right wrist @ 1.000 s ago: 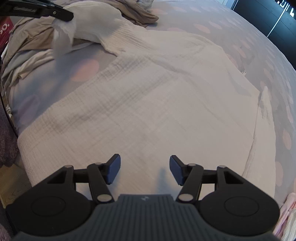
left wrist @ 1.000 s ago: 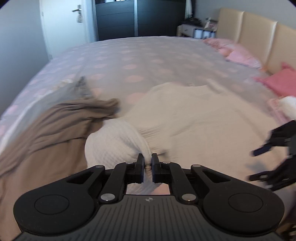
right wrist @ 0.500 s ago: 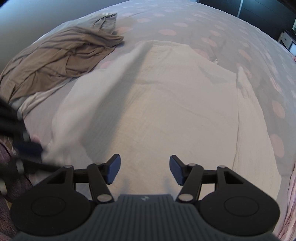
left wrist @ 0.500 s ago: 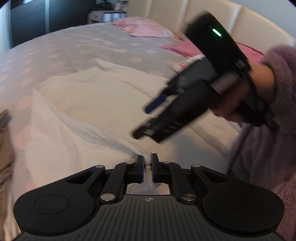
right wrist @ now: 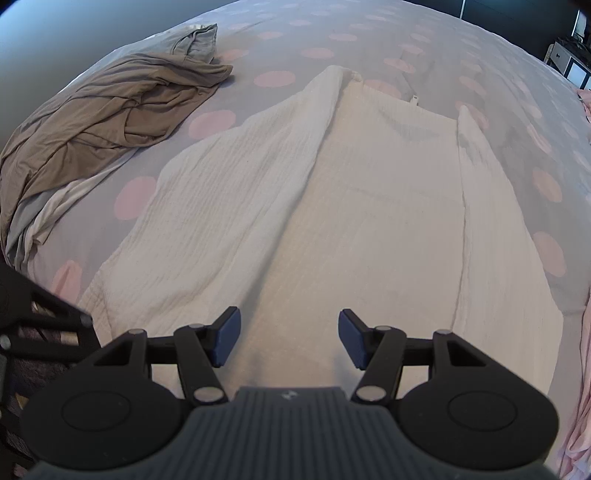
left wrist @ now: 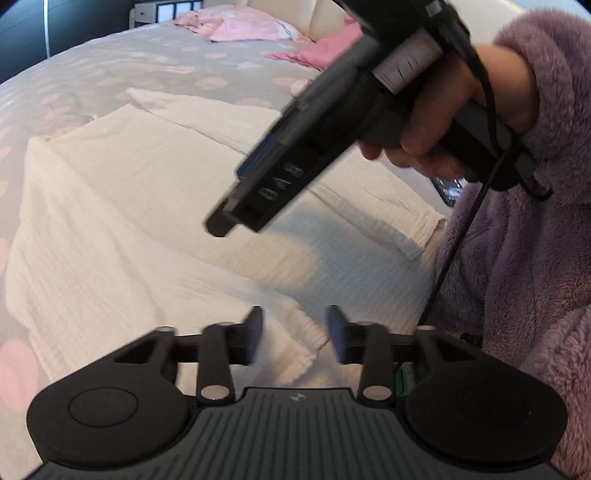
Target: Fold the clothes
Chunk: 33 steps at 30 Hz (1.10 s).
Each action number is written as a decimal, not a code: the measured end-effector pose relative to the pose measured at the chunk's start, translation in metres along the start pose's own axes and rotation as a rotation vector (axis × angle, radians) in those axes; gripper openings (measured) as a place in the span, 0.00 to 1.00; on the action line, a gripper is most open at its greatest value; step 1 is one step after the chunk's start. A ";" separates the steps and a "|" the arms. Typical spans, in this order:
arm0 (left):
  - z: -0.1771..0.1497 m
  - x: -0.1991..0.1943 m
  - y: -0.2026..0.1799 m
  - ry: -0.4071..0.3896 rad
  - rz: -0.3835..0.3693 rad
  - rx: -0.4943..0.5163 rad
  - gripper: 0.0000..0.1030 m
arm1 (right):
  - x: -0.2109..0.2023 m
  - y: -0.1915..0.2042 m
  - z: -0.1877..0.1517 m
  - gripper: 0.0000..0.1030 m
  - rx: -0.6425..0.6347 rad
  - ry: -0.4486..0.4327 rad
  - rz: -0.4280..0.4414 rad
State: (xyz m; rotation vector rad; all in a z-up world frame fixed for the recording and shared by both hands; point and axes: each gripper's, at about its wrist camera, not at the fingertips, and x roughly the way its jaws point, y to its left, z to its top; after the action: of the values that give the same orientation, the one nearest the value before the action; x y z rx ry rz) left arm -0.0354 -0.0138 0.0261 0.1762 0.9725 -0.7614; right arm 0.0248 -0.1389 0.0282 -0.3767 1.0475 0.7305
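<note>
White garment (right wrist: 369, 221) lies on bed (right wrist: 406, 48), both sides folded in, crosswise folds left; left hand-held gripper (left wrist: 295, 328) opening over sleeve cuff, right hand-held gripper (right wrist: 290, 338) open, empty.

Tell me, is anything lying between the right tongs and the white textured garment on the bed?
Nothing visible does. The right tongs hang open directly over the white textured garment; the brown crumpled garment lies off to the side.

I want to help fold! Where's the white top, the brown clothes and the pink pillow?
white top (right wrist: 388, 221), right wrist view, its flat middle.
brown clothes (right wrist: 122, 99), right wrist view, middle of the crumpled heap.
pink pillow (left wrist: 243, 26), left wrist view, its top face.
</note>
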 end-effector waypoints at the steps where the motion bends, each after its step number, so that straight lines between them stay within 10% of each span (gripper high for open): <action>1: -0.003 -0.003 0.001 -0.002 0.006 -0.003 0.43 | -0.001 0.000 -0.002 0.60 -0.008 -0.001 -0.004; 13: -0.036 -0.003 0.007 0.107 0.132 0.008 0.43 | -0.021 0.038 -0.056 0.59 -0.171 0.000 0.175; 27: -0.023 0.020 0.006 0.018 0.187 0.112 0.45 | 0.001 0.093 -0.089 0.58 -0.512 0.006 0.197; 33: -0.019 0.015 0.001 -0.001 0.191 0.142 0.50 | 0.018 0.083 -0.079 0.12 -0.515 0.046 0.134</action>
State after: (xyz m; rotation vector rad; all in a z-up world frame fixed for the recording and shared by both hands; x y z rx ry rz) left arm -0.0428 -0.0114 0.0029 0.3868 0.8869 -0.6539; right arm -0.0791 -0.1208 -0.0203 -0.7728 0.9239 1.1189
